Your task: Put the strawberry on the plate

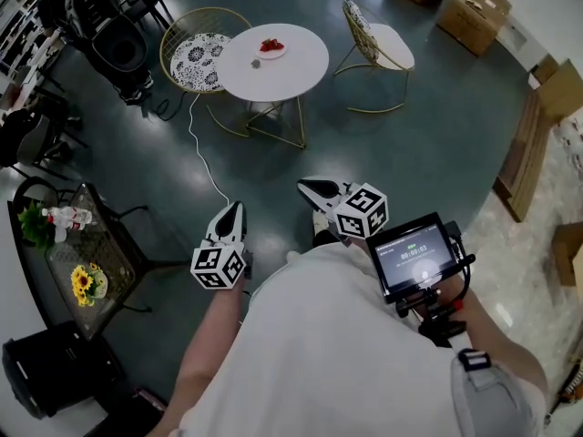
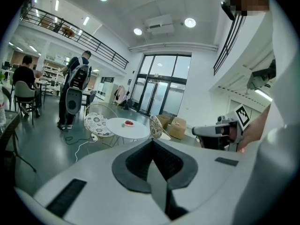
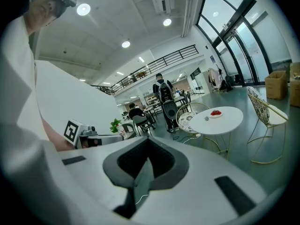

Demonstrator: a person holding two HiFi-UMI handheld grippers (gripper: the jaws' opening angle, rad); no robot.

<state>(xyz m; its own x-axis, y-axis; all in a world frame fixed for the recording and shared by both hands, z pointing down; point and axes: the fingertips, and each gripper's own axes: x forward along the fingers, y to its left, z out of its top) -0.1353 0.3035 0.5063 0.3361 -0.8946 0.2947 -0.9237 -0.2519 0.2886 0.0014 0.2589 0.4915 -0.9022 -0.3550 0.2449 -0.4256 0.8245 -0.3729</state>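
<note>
A small white plate point(image 1: 271, 47) with red strawberry pieces on it sits on the round white table point(image 1: 301, 66), far ahead of me. A small grey object point(image 1: 256, 62) lies beside the plate. The plate also shows far off in the left gripper view point(image 2: 128, 123) and in the right gripper view point(image 3: 215, 113). My left gripper point(image 1: 235, 209) is held close to my body over the floor, jaws shut and empty point(image 2: 152, 142). My right gripper point(image 1: 305, 187) is beside it, also shut with nothing in it point(image 3: 147, 139).
Two wire chairs point(image 1: 202, 57) point(image 1: 378, 44) flank the table. A white cable point(image 1: 205, 157) runs across the dark floor. A glass side table with flowers point(image 1: 86, 271) stands at the left, cardboard boxes point(image 1: 474, 12) at the back right. A person with a backpack point(image 2: 75, 90) stands far off.
</note>
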